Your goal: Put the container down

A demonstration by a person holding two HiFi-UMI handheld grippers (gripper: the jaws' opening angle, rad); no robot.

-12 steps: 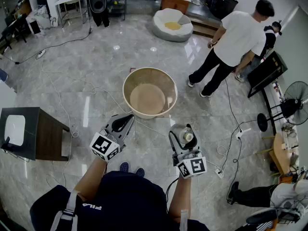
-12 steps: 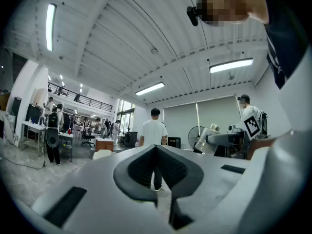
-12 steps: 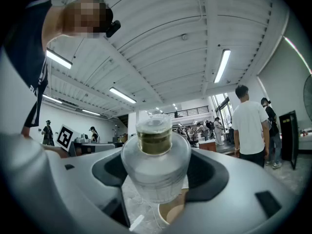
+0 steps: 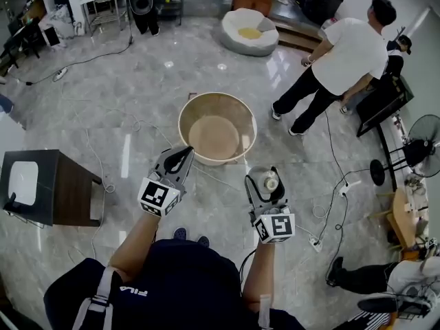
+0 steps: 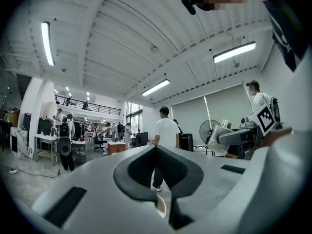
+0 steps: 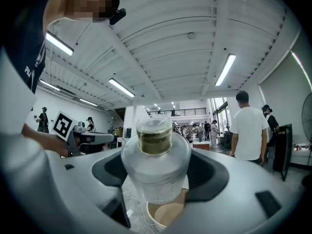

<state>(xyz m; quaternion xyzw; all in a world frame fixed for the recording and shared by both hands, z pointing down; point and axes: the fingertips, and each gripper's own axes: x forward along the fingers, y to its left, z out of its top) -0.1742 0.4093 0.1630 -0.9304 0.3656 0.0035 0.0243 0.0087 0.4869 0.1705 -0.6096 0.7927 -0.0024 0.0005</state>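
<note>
My right gripper (image 4: 264, 177) is shut on a clear container (image 4: 269, 183) with a golden neck and a clear lid. In the right gripper view the container (image 6: 155, 162) fills the space between the dark pads (image 6: 210, 172) and stands upright. A large round beige tub (image 4: 184, 119) sits on the floor just beyond both grippers; its rim (image 6: 152, 223) shows under the container. My left gripper (image 4: 185, 151) is held level to the left, close to the tub's near rim. Its jaws meet at the tips with nothing between them (image 5: 165, 203).
A dark side table (image 4: 65, 184) with a white item stands at the left. Cables (image 4: 137, 126) trail over the marble floor. A person in a white shirt (image 4: 347, 53) stands at the back right beside a fan (image 4: 421, 143). A white beanbag (image 4: 249, 31) lies behind the tub.
Both grippers have shifted a little forward toward the tub, the right one still carrying the container. The tub has not moved.
</note>
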